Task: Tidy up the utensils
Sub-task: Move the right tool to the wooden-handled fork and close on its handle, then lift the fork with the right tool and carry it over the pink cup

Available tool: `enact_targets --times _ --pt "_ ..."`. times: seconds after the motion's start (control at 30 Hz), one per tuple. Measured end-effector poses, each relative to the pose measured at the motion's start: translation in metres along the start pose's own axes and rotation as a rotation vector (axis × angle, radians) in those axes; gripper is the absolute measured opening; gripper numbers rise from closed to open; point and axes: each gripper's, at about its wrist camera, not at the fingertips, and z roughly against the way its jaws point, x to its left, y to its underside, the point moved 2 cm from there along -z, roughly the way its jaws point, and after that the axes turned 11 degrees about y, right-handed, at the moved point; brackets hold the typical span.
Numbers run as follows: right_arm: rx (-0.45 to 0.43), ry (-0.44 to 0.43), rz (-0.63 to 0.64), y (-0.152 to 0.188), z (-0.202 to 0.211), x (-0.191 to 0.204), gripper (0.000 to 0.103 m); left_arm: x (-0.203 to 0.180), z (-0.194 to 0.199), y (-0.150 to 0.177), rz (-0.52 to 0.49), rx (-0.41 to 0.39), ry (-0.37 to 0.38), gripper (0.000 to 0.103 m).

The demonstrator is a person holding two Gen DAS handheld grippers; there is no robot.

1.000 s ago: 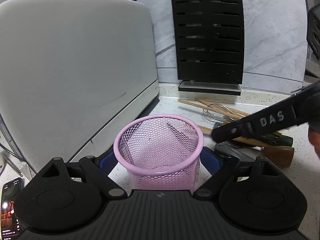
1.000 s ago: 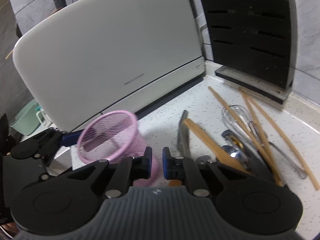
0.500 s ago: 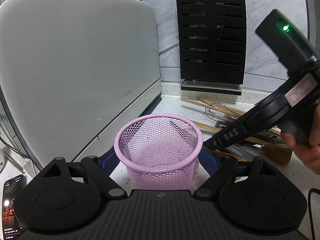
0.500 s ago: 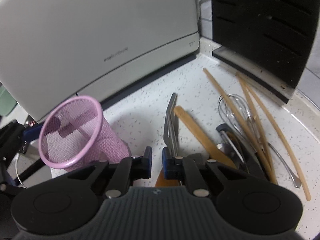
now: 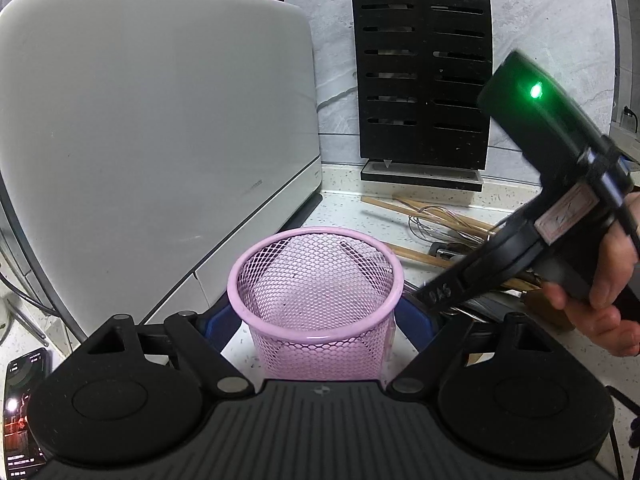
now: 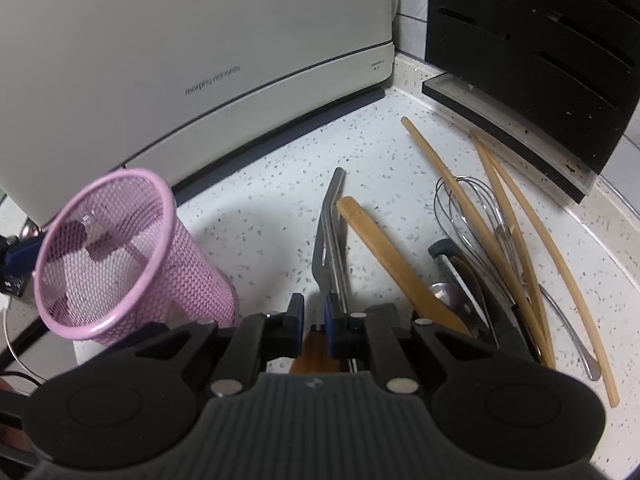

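Lower and closer now, the right gripper [image 6: 314,320] hangs over the metal tongs [image 6: 330,248], its jaws almost shut on nothing. Those tongs lie pressed together on the counter just beside the pink basket [image 5: 316,296], which the left gripper [image 5: 320,320] hugs with wide jaws. They look hard, thin and slippery, so I think the wooden handle end is best to grab.

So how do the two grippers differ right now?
The left gripper stands wide, its fingers either side of the pink cup; the right gripper is nearly shut with nothing between its pads. The left one sits about level with the cup; the right one tilts steeply down over the utensil pile. Both have blue pads.
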Motion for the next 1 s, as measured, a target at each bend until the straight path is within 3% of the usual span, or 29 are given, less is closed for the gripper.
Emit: enact_targets --times 0.27,0.63,0.8,1.0 --pt "-0.025 0.018 0.050 0.005 0.000 0.004 0.008 0.000 0.000 0.000 0.001 0.001 0.003 0.096" --pt "-0.067 -0.103 -0.003 0.008 0.020 -0.002 0.006 0.001 0.001 0.001 0.013 -0.002 0.006 0.096" --pt "-0.102 -0.172 -0.062 0.008 0.035 -0.013 0.001 0.001 0.000 0.001 0.014 -0.003 0.005 0.095" --pt "-0.121 -0.174 -0.101 0.009 0.040 -0.024 0.000 0.001 0.001 0.001 0.011 -0.003 0.008 0.095"
